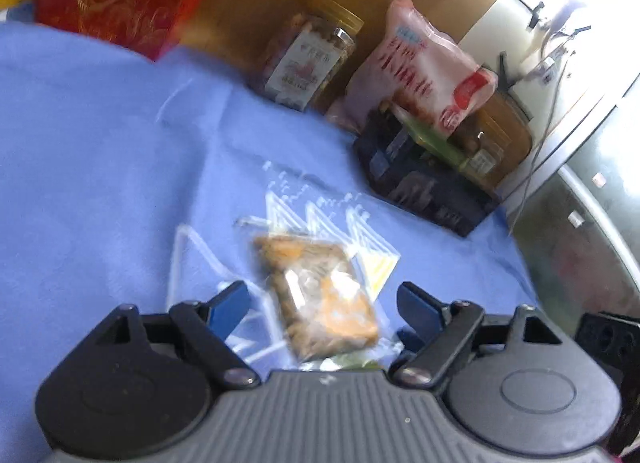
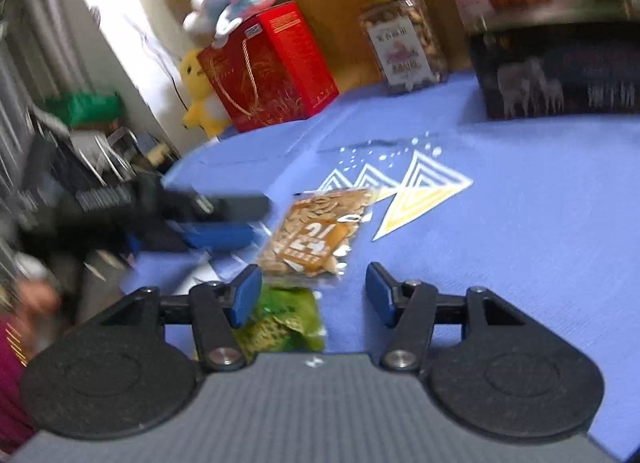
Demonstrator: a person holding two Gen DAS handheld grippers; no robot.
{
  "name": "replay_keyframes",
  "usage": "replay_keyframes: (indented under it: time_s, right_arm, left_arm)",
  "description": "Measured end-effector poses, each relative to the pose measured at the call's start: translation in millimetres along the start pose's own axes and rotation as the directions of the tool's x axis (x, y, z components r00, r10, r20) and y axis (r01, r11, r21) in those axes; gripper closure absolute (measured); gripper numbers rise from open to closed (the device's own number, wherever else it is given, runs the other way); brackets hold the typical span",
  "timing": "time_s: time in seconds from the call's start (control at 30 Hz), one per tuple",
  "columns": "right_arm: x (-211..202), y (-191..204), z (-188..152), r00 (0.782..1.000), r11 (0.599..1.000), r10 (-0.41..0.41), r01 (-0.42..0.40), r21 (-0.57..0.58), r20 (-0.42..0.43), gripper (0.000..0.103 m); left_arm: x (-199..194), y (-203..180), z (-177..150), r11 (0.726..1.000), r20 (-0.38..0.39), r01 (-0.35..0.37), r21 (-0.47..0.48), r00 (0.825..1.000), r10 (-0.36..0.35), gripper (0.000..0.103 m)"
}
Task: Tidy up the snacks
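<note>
While both jaws are standing wide and empty, we are bracketing the clear orange-labelled seed packet [image 1: 320, 295] on the blue cloth [image 1: 100, 151] with left gripper [image 1: 324, 303] and right gripper [image 2: 314, 295], presumably lining up a grasp.

My blue-padded left gripper [image 1: 324, 305] and right gripper [image 2: 314, 295], periwinkle cloth [image 2: 540, 223] with white-and-yellow triangles, orange-and-clear nut packet [image 2: 316, 233], green snack bag [image 2: 286, 325], red gold-patterned gift box [image 2: 268, 67], gold-lidded nut jar [image 2: 402, 35], black box [image 2: 560, 75].
</note>
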State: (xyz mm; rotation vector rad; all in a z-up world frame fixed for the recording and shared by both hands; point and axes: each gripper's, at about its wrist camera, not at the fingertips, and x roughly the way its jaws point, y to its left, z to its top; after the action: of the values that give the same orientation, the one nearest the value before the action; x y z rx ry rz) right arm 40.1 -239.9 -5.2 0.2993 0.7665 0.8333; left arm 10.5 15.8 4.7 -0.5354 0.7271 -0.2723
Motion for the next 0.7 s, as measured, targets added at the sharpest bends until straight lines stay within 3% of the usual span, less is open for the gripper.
replay_keyframes:
  time_s: [0.13,0.23,0.3,0.47,0.6,0.7]
  right_arm:
    - [-0.8,-29.9,0.8,0.989,0.959,0.143,-0.144,0.245,0.019,0.044]
    - [0.1,-51.0,-0.2,0.962,0.873,0.269,-0.265,0.409,0.048,0.052]
    - [0.7,-59.7,-3.8,0.951,0.831,0.299,-0.298,0.469,0.074,0.054]
    - [-3.2,-61.8,-4.6,0.943,0.811,0.316,-0.327,0.485,0.108,0.054]
    - [-4.7,-71.7,1.2,0.951,0.806,0.287,-0.305,0.507,0.115,0.058]
    - [-5.4,-71.3,3.3,0.961,0.827,0.257,-0.275,0.49,0.106,0.063]
  left_arm:
    - [10.0,-7.7,1.4,1.0,-0.024,0.022,-0.005,0.999,-0.022,0.019]
    - [15.7,-4.2,5.3,0.993,-0.047,0.093,-0.07,0.994,-0.096,0.019]
    - [20.2,-2.2,6.2,0.988,-0.049,0.118,-0.1,0.991,-0.124,0.019]
    - [24.2,3.1,7.5,0.978,-0.045,0.151,-0.144,0.986,-0.159,0.021]
    - [23.7,8.0,8.9,0.973,-0.047,0.164,-0.165,0.984,-0.174,0.024]
    - [25.9,8.1,10.7,0.971,-0.053,0.166,-0.17,0.983,-0.177,0.024]
